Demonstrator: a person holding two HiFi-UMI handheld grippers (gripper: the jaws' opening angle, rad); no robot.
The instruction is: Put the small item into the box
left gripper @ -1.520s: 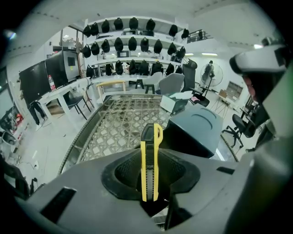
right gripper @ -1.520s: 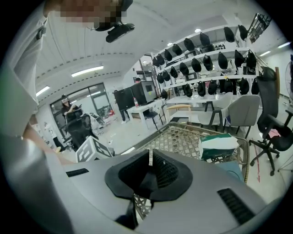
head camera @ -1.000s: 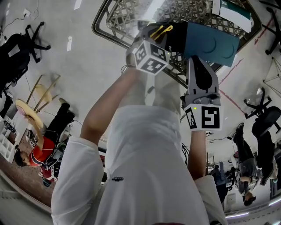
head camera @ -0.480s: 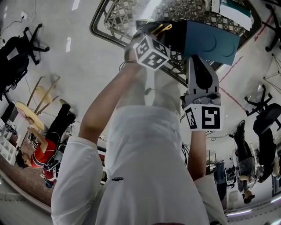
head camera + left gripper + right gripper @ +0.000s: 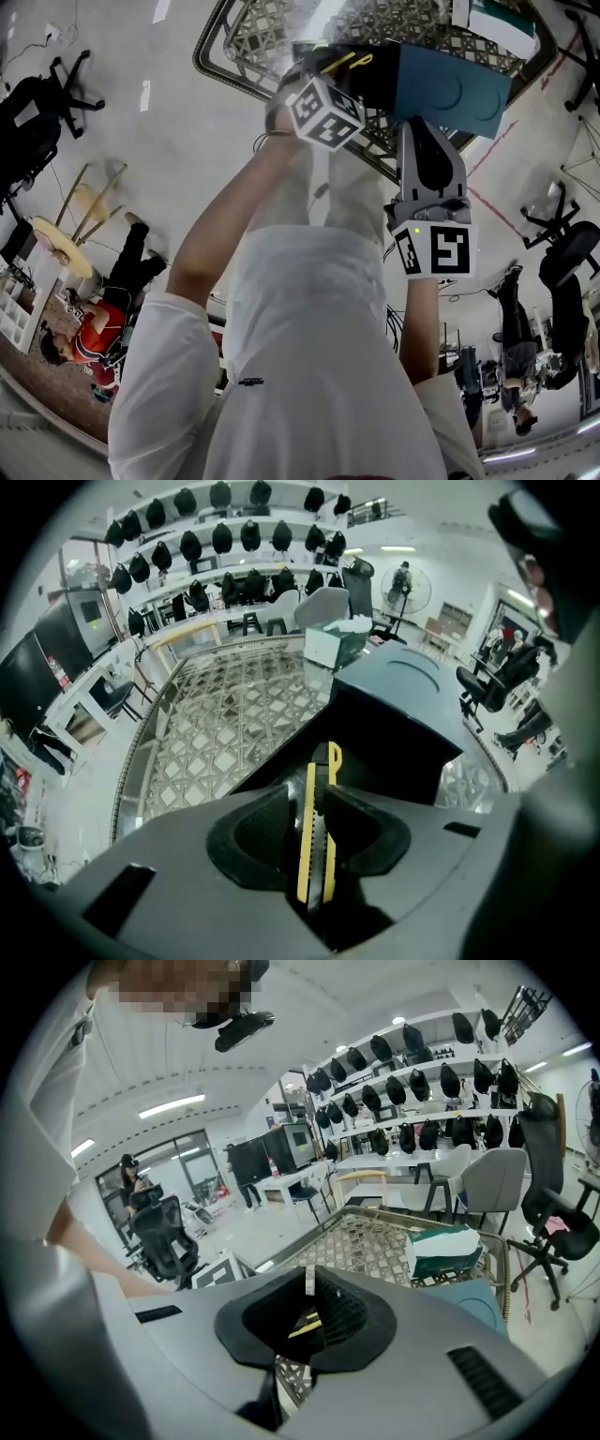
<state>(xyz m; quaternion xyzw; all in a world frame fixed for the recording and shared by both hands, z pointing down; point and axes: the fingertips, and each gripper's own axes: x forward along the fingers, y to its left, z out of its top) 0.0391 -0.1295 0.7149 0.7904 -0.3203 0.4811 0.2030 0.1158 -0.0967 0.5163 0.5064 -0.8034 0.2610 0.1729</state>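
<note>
A yellow and black utility knife [image 5: 304,850] is clamped upright between the jaws of my left gripper [image 5: 317,794]. Its tip points at the black inside [image 5: 375,738] of an open teal box [image 5: 450,89]. In the head view the left gripper [image 5: 323,67] hovers at the box's near left edge, the knife [image 5: 352,62] over the dark opening. My right gripper [image 5: 424,127] sits by the teal lid's near edge. In its own view the right gripper [image 5: 309,1288] is shut with nothing gripped, and the teal lid [image 5: 473,1302] lies to the lower right.
The box stands on a lattice-patterned table [image 5: 267,37] with a raised metal rim. A green and white tissue box [image 5: 492,23] sits beyond it, the same tissue box [image 5: 445,1246] showing in the right gripper view. Office chairs, shelves and people fill the room around.
My left gripper has edged slightly forward with the knife toward the box opening. The right gripper has stayed put.
</note>
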